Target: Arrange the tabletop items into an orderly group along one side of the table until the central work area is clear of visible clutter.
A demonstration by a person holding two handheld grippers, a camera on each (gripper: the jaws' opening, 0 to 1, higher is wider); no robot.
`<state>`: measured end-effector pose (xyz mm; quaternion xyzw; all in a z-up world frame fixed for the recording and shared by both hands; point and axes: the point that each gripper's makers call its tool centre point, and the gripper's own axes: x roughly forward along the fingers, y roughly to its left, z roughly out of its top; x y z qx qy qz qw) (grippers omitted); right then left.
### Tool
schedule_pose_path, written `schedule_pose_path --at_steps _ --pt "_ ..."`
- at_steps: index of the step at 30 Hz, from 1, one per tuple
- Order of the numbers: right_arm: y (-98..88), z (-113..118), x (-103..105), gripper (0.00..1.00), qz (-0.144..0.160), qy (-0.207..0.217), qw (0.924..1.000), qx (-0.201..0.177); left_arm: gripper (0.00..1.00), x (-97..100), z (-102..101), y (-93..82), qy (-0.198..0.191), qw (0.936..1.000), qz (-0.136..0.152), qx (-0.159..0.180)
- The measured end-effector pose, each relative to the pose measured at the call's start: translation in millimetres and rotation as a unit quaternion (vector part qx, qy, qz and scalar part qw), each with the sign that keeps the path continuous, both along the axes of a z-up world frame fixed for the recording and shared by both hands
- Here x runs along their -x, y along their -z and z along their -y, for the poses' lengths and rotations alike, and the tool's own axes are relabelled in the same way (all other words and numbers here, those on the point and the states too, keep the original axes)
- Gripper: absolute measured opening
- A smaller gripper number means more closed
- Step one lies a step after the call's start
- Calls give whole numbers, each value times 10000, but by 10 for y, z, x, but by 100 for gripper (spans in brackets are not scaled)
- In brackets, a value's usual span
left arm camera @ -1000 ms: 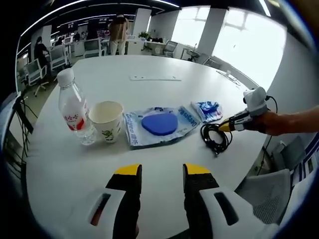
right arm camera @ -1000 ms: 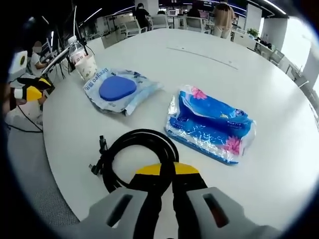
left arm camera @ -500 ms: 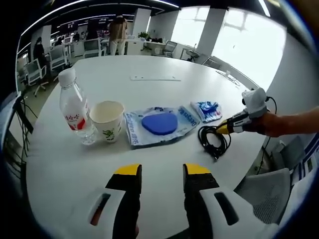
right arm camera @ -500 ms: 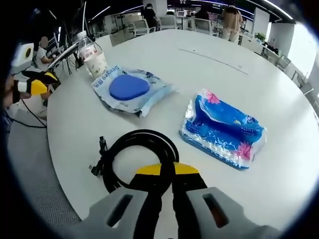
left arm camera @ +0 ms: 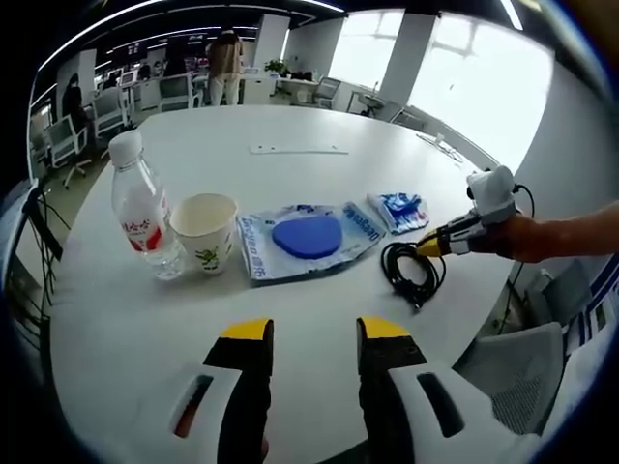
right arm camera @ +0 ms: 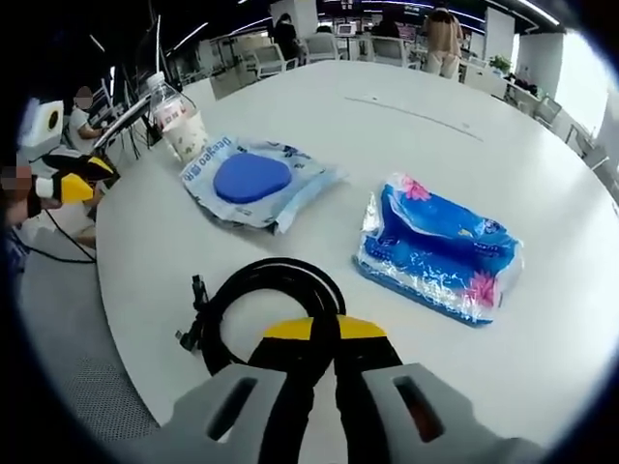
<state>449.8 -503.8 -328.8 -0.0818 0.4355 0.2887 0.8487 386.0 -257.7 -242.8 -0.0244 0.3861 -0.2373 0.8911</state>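
A coiled black cable (right arm camera: 253, 307) lies near the white table's edge (right arm camera: 126, 319), and my right gripper (right arm camera: 324, 331) is shut on its loop. From the left gripper view that cable (left arm camera: 413, 271) sits right of centre with the right gripper (left arm camera: 435, 243) at it. My left gripper (left arm camera: 311, 333) hangs open over the near table, holding nothing. A row runs across the table: water bottle (left arm camera: 137, 206), paper cup (left arm camera: 206, 231), wipes pack with a blue lid (left arm camera: 308, 238) and blue tissue pack (left arm camera: 399, 210). The tissue pack (right arm camera: 440, 247) lies right of the cable, the wipes pack (right arm camera: 253, 180) behind it.
A flat white cover plate (left arm camera: 295, 150) is set into the table's far middle. Office chairs (left arm camera: 73, 135) and desks stand beyond the far edge, where a person (left arm camera: 224, 66) stands. The person's forearm (left arm camera: 566, 237) reaches in from the right.
The right gripper has slid the cable a little toward the wipes pack. The left gripper has held still.
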Motion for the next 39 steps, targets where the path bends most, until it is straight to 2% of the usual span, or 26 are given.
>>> schedule_pose_path --at_steps 6,16,22,32,39 --pt "1 -50 33 10 -79 -170 9998 -12 34 -16 21 2 19 10000 -4 10" --pt "-6 -10 3 10 -99 -131 9999 -48 34 -33 25 -8 35 10000 1 11" --pt "-81 33 -75 11 -77 4 9997 -228 34 -41 17 3 14 10000 -11 10" --pt "-169 130 -315 10 108 -6 9999 -86 34 -57 23 0 40 10000 -21 16" --pt "-204 149 -407 10 167 -66 9998 10 34 -72 -23 -24 0 10000 -6 10"
